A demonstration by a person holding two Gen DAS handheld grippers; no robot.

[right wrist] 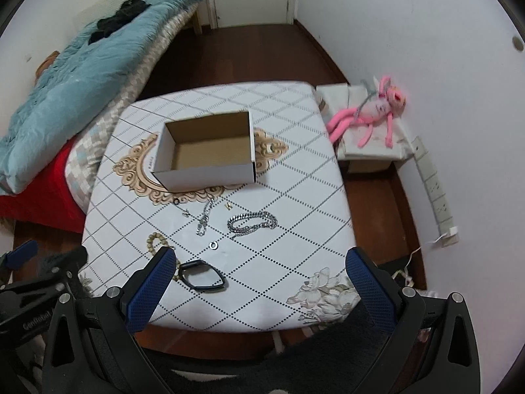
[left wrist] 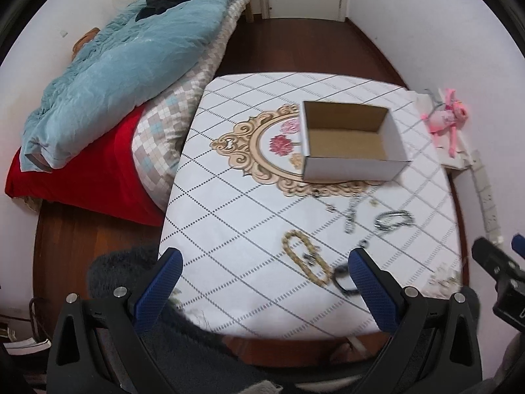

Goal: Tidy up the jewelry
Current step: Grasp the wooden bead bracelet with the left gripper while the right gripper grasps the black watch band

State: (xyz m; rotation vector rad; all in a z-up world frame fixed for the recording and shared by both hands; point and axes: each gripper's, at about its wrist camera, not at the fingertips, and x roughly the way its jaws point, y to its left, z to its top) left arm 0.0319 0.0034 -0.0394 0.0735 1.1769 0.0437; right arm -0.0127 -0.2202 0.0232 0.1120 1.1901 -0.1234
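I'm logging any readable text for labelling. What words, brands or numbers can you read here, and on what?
Raised lettering on the left gripper body, seen in the right wrist view: too blurred to read.
Small dark print on the cardboard box outer left wall: too small to read.
Nothing else.

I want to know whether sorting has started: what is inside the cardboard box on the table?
The cardboard box shows only bare brown floor; no jewelry is in it. Its near wall hides a strip of floor in both views. The silver chain bracelet lies outside on the table.
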